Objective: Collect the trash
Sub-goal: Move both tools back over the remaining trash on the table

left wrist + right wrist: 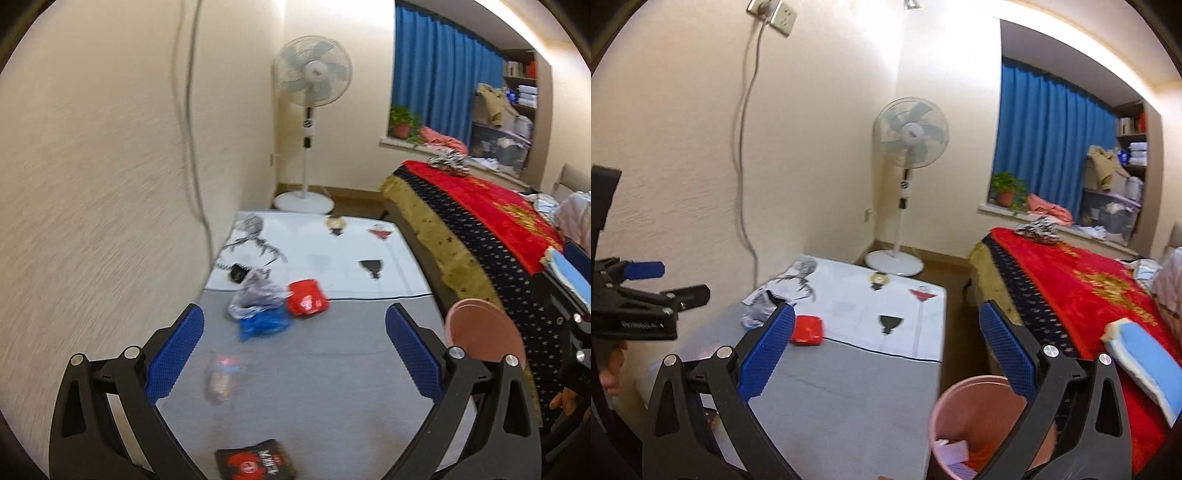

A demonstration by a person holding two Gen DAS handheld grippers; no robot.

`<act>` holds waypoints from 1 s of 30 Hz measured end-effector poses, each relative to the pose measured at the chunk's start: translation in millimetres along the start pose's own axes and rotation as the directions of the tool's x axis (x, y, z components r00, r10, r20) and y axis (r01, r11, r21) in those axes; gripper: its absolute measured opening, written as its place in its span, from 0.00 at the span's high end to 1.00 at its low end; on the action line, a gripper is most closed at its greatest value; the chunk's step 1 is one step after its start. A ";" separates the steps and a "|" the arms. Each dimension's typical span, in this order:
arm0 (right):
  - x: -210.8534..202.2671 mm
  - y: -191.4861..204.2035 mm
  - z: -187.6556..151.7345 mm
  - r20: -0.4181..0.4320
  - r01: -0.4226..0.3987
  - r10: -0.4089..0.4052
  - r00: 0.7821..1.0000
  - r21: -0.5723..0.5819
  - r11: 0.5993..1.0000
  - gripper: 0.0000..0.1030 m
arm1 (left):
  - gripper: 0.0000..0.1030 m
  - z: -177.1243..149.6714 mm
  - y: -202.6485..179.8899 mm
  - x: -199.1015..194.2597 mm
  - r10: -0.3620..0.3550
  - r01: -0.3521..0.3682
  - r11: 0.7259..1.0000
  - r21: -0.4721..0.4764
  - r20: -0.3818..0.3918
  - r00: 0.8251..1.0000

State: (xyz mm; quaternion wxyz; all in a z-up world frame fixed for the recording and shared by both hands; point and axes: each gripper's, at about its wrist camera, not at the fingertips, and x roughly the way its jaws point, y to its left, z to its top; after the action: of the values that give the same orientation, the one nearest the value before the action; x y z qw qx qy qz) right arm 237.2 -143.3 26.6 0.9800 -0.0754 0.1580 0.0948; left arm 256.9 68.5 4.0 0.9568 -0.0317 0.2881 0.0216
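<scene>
Trash lies on the grey-covered table (332,369). There is a clear plastic bottle (221,380), a blue plastic bag (264,323), a crumpled pale bag (255,293), a red packet (306,297) and a black packet with red print (255,463). My left gripper (295,354) hovers above the table's near end, open and holding nothing. A pink bin (975,413) stands between table and bed, with purple and orange scraps inside. My right gripper (886,354) is above the bin's left rim, wide open with nothing in it. The red packet (807,330) and left gripper (685,280) also show in the right wrist view.
The wall hugs the table's left side, with a grey cable (742,147) hanging from a socket. A bed with a red blanket (1071,288) lies to the right. A standing fan (908,136) is beyond the table. A printed white cloth (332,254) covers the table's far end.
</scene>
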 end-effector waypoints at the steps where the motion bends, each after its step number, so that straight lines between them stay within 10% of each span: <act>1: 3.7 3.5 0.8 -0.006 -0.010 0.010 1.000 0.003 1.000 0.05 | 0.07 -1.8 4.3 5.2 0.006 -0.006 1.000 -0.005 -0.006 1.000; 21: 120.2 12.4 -42.9 -0.281 -0.051 0.096 0.955 0.164 0.985 0.05 | 0.07 -0.9 58.0 67.6 0.124 -0.126 0.990 -0.062 -0.028 0.992; 30: 181.3 46.0 -55.9 -0.270 -0.107 0.141 0.952 0.137 0.985 0.07 | 0.07 12.6 85.3 75.8 0.188 -0.188 0.971 -0.145 -0.015 0.982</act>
State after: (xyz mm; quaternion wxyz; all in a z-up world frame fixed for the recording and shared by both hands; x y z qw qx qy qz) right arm 380.1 -79.2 -90.0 0.9428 -0.0186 0.3043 0.1348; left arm 321.9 156.2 -31.5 0.9455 -0.0743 0.2878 0.1330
